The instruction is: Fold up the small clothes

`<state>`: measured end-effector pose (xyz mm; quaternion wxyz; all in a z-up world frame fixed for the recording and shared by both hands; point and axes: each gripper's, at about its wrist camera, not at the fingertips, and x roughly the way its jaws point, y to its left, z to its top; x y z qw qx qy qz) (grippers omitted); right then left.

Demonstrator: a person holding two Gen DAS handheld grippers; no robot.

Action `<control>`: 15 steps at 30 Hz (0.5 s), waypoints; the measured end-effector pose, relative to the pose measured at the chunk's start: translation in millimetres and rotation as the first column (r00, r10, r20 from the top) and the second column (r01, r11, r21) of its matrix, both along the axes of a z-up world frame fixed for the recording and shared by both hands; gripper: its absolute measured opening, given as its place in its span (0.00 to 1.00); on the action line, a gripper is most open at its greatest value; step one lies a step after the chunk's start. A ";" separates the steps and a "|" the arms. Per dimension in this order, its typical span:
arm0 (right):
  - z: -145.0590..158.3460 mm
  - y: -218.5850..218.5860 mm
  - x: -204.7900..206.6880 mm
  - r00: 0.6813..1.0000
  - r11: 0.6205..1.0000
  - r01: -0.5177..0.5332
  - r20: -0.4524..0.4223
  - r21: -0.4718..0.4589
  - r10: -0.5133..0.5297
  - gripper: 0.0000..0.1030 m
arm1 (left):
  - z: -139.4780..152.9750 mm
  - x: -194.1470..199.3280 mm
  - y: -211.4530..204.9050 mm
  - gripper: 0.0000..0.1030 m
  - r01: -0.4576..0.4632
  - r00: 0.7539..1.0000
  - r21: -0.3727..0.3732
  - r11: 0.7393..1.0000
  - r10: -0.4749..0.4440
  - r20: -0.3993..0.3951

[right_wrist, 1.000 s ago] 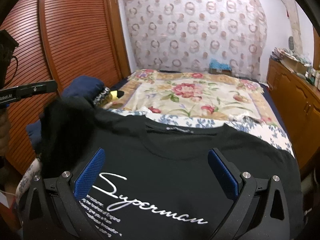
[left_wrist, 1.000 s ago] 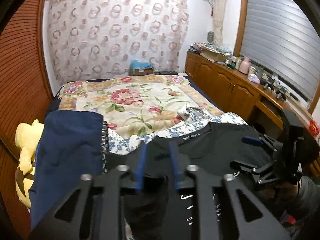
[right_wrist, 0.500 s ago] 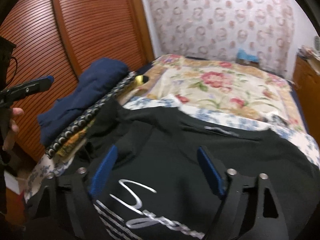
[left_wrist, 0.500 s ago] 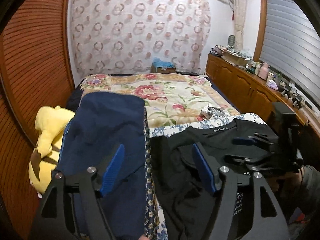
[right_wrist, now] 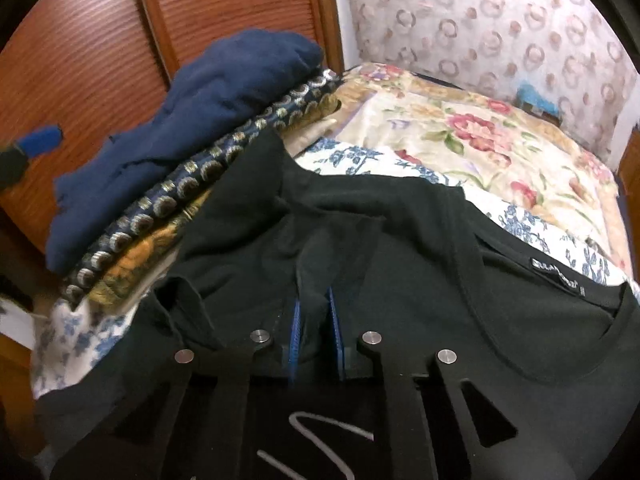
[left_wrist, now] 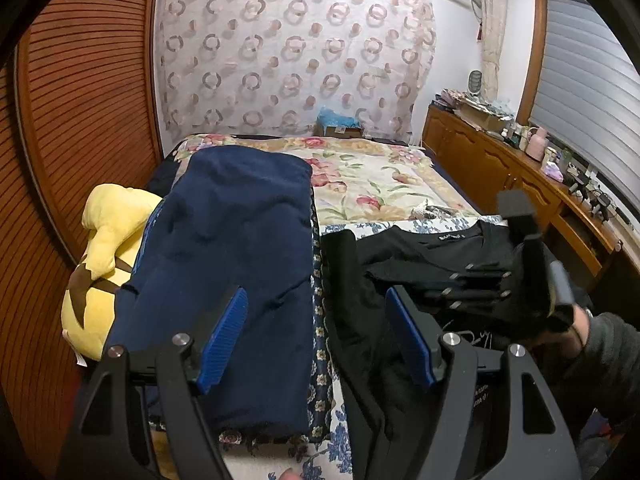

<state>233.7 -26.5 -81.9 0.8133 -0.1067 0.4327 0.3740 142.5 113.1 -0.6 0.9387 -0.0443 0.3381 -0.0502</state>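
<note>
1. Floral bedding (left_wrist: 372,184) covers the bed, with a wooden slatted wall (left_wrist: 80,120) along one side and a circle-patterned curtain (left_wrist: 288,56) behind the headboard end.
2. Spread on the near part of the bed lies a black T-shirt (right_wrist: 400,240), its neck label up and white script lettering at the lower front.
3. Beside the shirt a folded navy garment (left_wrist: 240,240) sits on top of a patterned stack, next to a yellow plush toy (left_wrist: 108,240).
4. On the shirt, the right gripper (right_wrist: 314,332) has just been closing, and its blue pads now stand narrow with a raised fold of black cloth pinched between them, near the shoulder.
5. Off to the shirt's side, the left gripper (left_wrist: 316,336) has its fingers spread wide with nothing clamped; one pad hangs over the navy garment, the other over the shirt's edge, the patterned strip showing between them.
6. At the right edge of the left wrist view a grey sleeve (left_wrist: 608,352) leads to the right gripper.
</note>
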 end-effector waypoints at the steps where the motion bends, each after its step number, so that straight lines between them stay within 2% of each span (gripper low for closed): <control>1: 4.5 -7.1 -1.6 1.000 1.000 0.007 0.015 0.005 -0.007 0.06 | -0.9 -1.0 -0.3 0.69 0.002 1.000 -0.001 1.000 -0.002 0.001; 6: 24.4 -48.7 -4.4 0.994 0.995 0.096 0.057 0.016 -0.097 0.07 | -2.3 -2.6 -3.3 0.69 0.011 1.000 -0.015 1.000 -0.011 0.001; 8: 29.1 -61.7 -9.6 0.985 0.990 0.142 0.097 -0.019 -0.139 0.23 | -1.9 -3.0 -4.7 0.69 0.012 1.000 -0.016 1.000 -0.012 0.004; 9: 30.3 -69.9 -12.8 0.978 0.984 0.172 0.127 -0.042 -0.165 0.37 | -1.3 -2.6 -6.2 0.69 0.013 1.000 -0.017 1.000 -0.013 0.005; 10: 30.6 -72.7 -12.6 0.975 0.981 0.186 0.134 -0.049 -0.178 0.42 | -1.1 -2.1 -7.8 0.69 0.016 1.000 -0.019 1.000 -0.015 0.006; 13: 32.4 -85.5 -15.5 0.975 0.980 0.194 0.119 -0.034 -0.189 0.43 | -1.8 0.2 -10.2 0.69 0.011 1.000 -0.010 1.000 -0.011 0.004; 15: 34.8 -91.8 -18.9 0.972 0.979 0.197 0.139 -0.042 -0.190 0.43 | -0.6 6.4 -15.1 0.69 0.002 1.000 0.005 1.000 -0.002 0.000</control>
